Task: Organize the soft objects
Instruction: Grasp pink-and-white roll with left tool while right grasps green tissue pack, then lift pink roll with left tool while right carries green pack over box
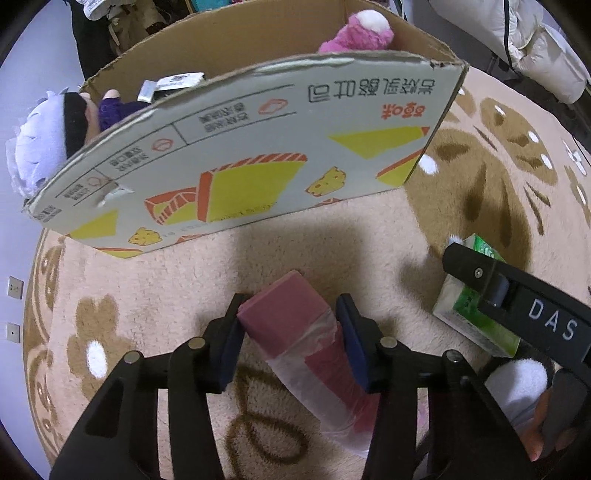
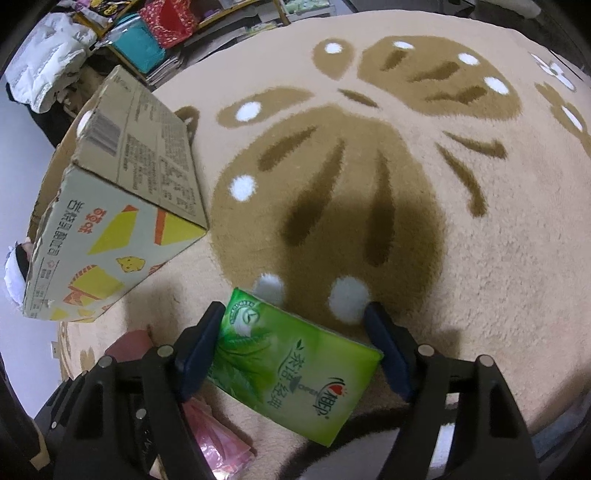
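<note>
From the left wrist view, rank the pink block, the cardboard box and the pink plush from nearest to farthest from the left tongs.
1. Pink block: between the fingers of the left tongs.
2. Cardboard box: ahead on the rug, printed side facing the camera.
3. Pink plush: inside the box, far right corner.

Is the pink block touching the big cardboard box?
Apart. The left wrist view shows bare carpet between the pink block and the cardboard box.

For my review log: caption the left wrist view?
Left gripper straddles pink block on rug, before cardboard box.
</note>
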Tool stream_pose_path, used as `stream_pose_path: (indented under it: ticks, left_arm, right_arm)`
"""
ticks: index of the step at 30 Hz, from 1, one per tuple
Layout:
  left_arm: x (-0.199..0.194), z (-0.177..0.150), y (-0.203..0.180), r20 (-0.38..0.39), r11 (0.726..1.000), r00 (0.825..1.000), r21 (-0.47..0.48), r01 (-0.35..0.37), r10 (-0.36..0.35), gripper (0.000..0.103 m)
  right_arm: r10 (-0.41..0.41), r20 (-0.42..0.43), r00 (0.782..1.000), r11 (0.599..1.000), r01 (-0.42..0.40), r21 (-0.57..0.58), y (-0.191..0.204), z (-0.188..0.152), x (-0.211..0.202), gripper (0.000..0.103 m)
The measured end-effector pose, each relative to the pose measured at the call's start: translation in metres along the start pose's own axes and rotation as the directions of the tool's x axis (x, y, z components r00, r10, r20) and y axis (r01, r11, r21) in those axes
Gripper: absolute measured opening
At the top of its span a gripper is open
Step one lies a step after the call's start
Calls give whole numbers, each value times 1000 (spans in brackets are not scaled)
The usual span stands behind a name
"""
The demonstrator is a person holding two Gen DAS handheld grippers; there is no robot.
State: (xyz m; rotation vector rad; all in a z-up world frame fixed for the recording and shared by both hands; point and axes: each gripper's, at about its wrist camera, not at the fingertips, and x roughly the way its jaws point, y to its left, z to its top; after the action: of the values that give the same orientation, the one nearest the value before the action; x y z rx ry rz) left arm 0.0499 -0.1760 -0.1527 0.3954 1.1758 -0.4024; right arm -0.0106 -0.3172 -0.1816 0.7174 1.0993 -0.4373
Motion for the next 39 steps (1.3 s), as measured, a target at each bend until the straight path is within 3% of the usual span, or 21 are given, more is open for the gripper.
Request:
stream_pose_path:
  ticks: [20, 23, 39]
  left_arm:
    - [-51, -4, 24, 104, 995, 990, -31, -91, 94, 39]
    - [-62, -8, 14, 123, 995, 988, -36, -89, 92, 26]
    - [-87, -12, 50, 216, 992, 976, -129, -9, 37, 19]
  right_arm:
    - [129, 77, 989, 988, -122, -96, 18, -6, -32, 80]
    - [159, 98, 982, 982, -148, -116, 22, -8, -40, 80]
    - [217, 151, 964, 962, -185, -200, 38, -17, -64, 80]
